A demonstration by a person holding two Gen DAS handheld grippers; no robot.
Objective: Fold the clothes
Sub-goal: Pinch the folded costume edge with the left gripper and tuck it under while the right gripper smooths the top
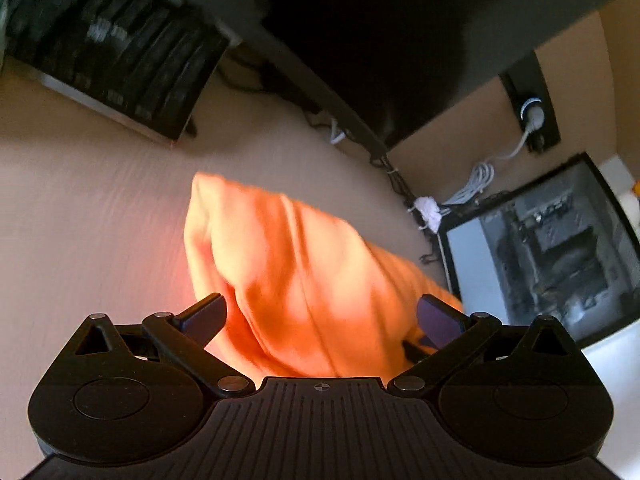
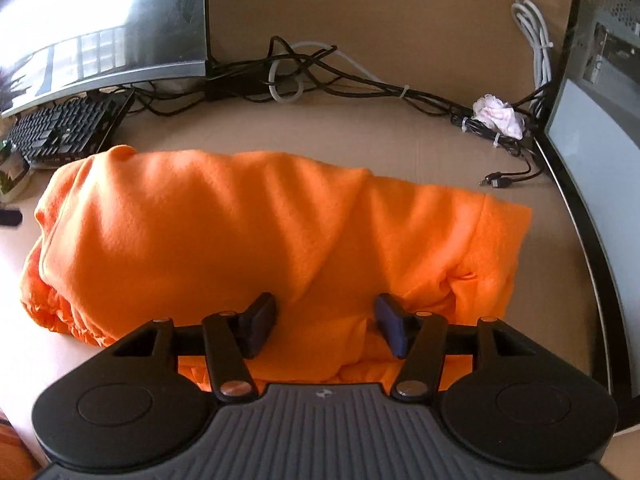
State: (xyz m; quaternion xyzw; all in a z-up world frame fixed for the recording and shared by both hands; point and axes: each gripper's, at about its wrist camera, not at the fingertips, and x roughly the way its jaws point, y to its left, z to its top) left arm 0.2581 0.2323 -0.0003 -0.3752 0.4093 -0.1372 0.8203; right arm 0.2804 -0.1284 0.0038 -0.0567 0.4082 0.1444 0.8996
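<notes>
An orange garment (image 2: 256, 232) lies folded in a long bundle on the beige desk (image 2: 360, 136). It also shows in the left wrist view (image 1: 296, 276), running away from the camera. My left gripper (image 1: 320, 316) is open, its jaws wide apart on either side of the garment's near end, gripping nothing. My right gripper (image 2: 326, 328) is open too, its fingers resting over the near edge of the cloth, with fabric lying between and under them but not pinched.
A keyboard (image 2: 64, 128) and a monitor (image 2: 100, 28) stand at the back left. Tangled cables (image 2: 320, 76) run along the back edge. A PC case (image 2: 600, 128) stands at the right, with a crumpled white tissue (image 2: 500, 116) beside it.
</notes>
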